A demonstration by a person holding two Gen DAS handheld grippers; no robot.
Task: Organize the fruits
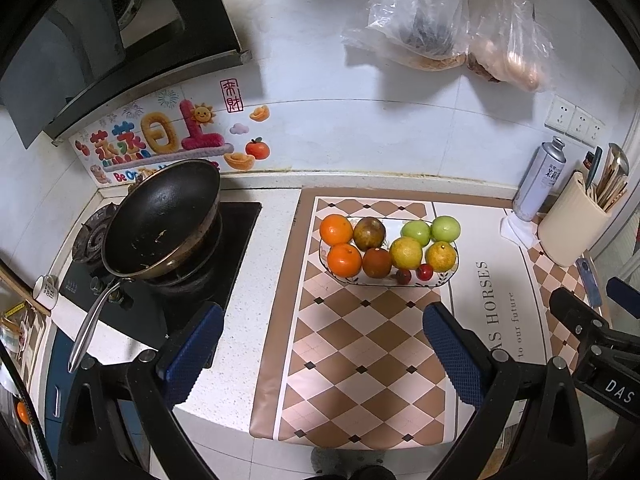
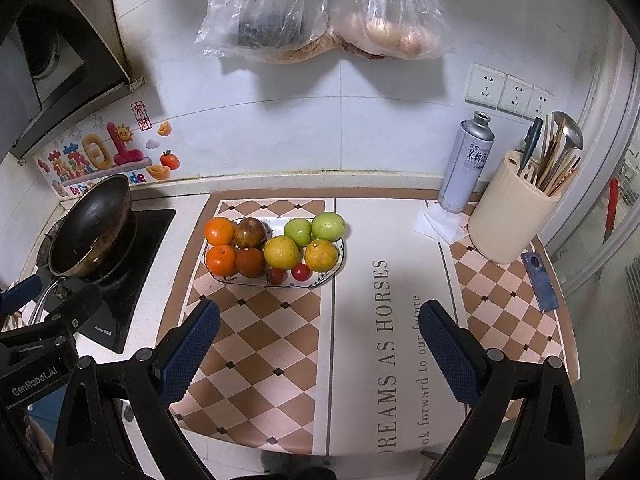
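A white patterned plate [image 1: 448, 277] [image 2: 338, 265] sits on the checkered mat and holds the fruits in pairs: two oranges [image 1: 343, 259] [image 2: 220, 259], two brown fruits [image 1: 369, 233] [image 2: 249, 232], two green apples [image 1: 445, 229] [image 2: 328, 225], two yellow citrus [image 1: 405, 253] [image 2: 281, 252] and two red cherry tomatoes [image 1: 424, 272] [image 2: 301, 271]. My left gripper [image 1: 323, 338] is open and empty, held above the mat's front part. My right gripper [image 2: 320, 338] is open and empty beside it, to the right; its body shows in the left wrist view.
A black wok [image 1: 160, 216] [image 2: 92, 226] sits on the gas hob at the left. A spray can [image 2: 466, 162], a cream utensil holder [image 2: 510, 210], a folded tissue [image 2: 438, 222] and a phone [image 2: 539, 282] stand at the right. Plastic bags [image 2: 320, 8] hang on the wall.
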